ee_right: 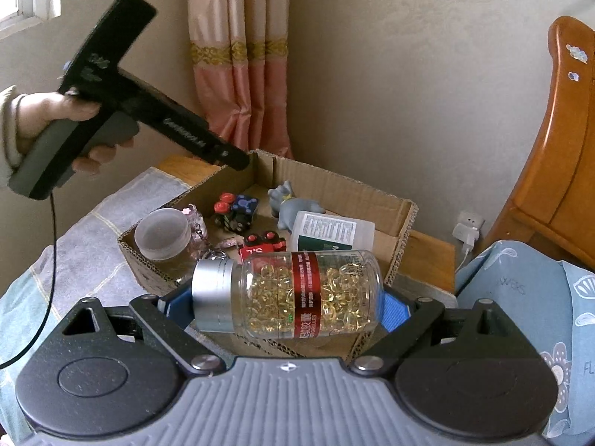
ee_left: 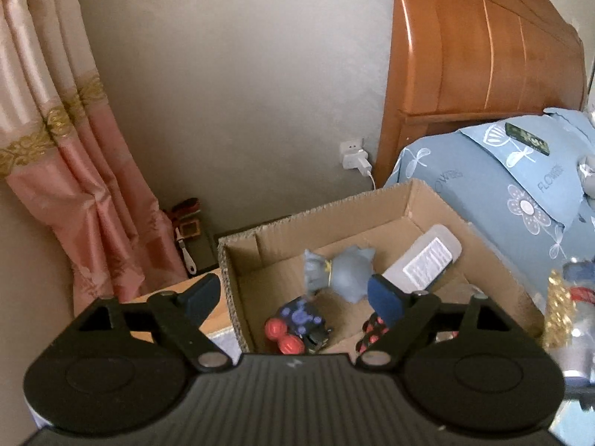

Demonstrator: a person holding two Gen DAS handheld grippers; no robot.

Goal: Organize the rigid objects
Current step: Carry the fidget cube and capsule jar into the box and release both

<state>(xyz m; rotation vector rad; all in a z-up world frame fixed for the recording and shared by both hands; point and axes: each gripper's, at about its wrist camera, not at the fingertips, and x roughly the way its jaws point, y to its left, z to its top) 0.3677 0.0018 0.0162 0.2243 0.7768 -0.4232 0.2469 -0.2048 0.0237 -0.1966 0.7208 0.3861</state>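
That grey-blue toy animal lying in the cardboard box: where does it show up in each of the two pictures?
Left wrist view: the grey-blue toy animal lies mid-frame in the box, just beyond the tongs' tips.
Right wrist view: it lies in the far half of the box, above the clear capsule bottle gripped by the right tongs.
Shared landmark: the white labelled bottle lying right beside it.

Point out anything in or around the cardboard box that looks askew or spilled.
Nothing spilled. The white bottle lies on its side in the cardboard box, and the capsule bottle sits sideways in the right gripper, cap still on.
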